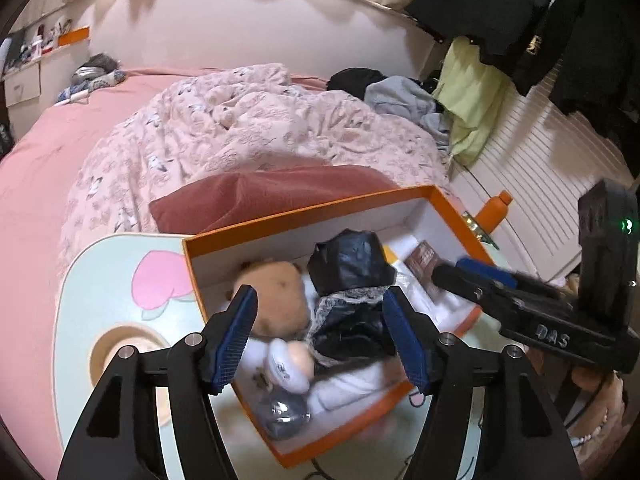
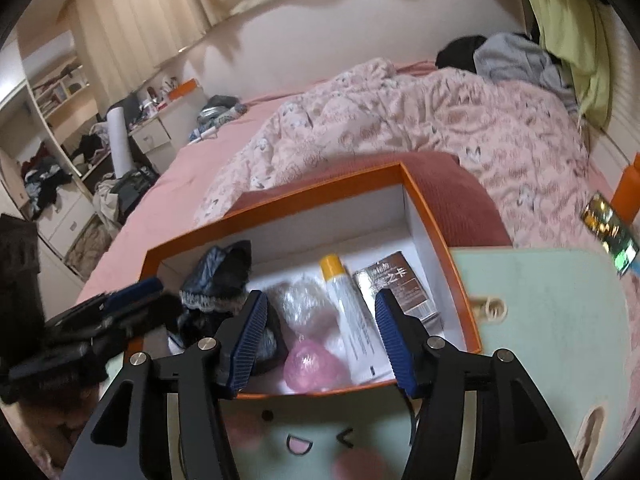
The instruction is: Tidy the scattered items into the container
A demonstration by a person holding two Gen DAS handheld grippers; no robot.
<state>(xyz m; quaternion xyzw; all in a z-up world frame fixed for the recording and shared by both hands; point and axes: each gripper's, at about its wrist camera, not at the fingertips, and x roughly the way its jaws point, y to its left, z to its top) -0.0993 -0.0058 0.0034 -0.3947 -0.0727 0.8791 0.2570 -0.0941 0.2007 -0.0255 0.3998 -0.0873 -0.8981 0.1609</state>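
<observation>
Both grippers, left (image 1: 318, 340) and right (image 2: 320, 340), hung with jaws spread wide and gripping nothing above the orange box (image 2: 280, 196), which sat at twelve o'clock on the mint tray table (image 2: 540, 300) holding a plush toy (image 1: 276, 300) and tube (image 2: 348, 312).

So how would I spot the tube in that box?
Find the orange box on the pale green table by the bed. Inside, toward its right, lies the white tube, beside a brown packet. Only it has a yellow cap.
</observation>
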